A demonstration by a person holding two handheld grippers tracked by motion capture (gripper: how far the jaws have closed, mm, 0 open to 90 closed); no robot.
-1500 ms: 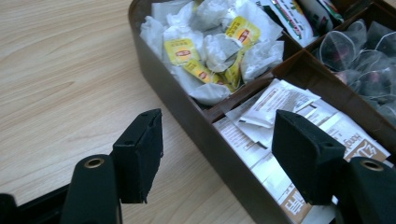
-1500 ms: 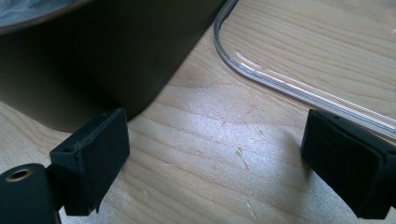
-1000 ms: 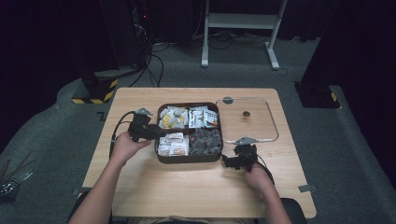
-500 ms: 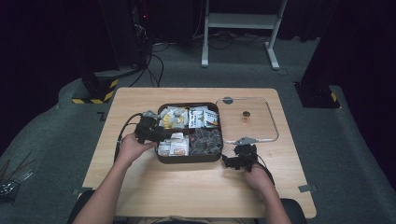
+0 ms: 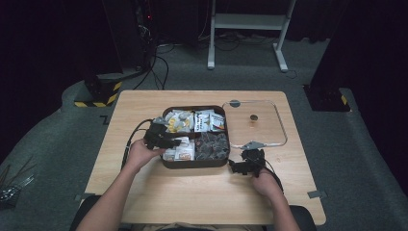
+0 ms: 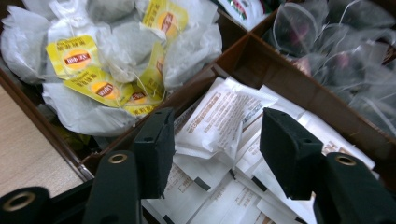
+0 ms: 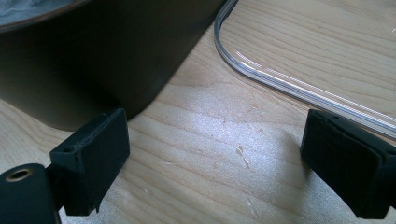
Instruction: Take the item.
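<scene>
Left gripper (image 6: 212, 144) has moved in over the box (image 5: 195, 163), hovering jaws wide, empty, above white sachets (image 6: 224, 116). Right gripper (image 7: 215, 163) idling open on worktop (image 7: 210, 140). Pick likely imminent.

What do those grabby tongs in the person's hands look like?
Both tongs are black. The left tongs and right tongs each end in two blocky, square-tipped black pads, with small brass-coloured rings on the arms behind them. A black cable trails from the left one. The person's forearms are bare, no sleeves.
</scene>
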